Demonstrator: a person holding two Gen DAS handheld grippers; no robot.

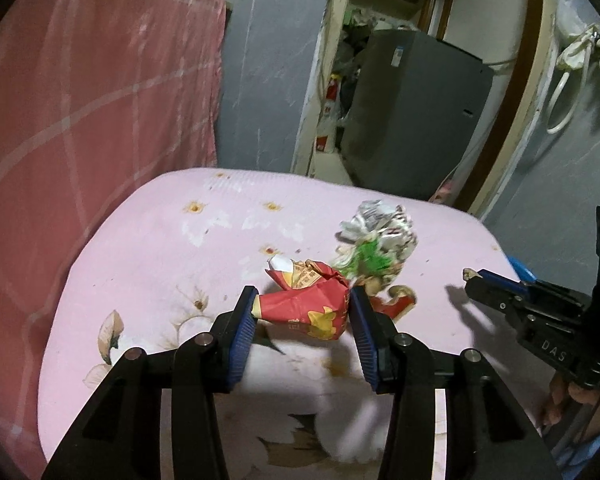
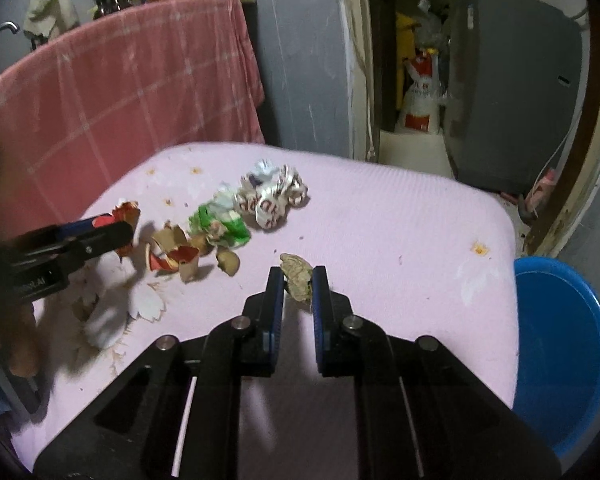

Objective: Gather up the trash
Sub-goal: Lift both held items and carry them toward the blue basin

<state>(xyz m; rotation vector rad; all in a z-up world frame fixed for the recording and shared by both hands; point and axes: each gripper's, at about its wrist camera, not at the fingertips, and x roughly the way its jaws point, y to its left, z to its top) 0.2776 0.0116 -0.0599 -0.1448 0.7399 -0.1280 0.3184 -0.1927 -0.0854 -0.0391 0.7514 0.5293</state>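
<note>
Red wrapper [image 1: 304, 306] pinched between left fingers [image 1: 242, 336], seemingly lifted.

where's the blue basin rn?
Right wrist view only: the blue basin sits at the lower right, just off the right edge of the pink-covered table, below the doorway, right of the right gripper.

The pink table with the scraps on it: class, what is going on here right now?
A person is clearing litter off a pink flowered cloth with a two-finger tool in each hand. The left tool is clamped on a crumpled red wrapper; the right tool is shut on a small tan scrap. A white paper ball, a green wrapper and torn brown bits lie uncollected. A blue basin sits beside the table.
</note>
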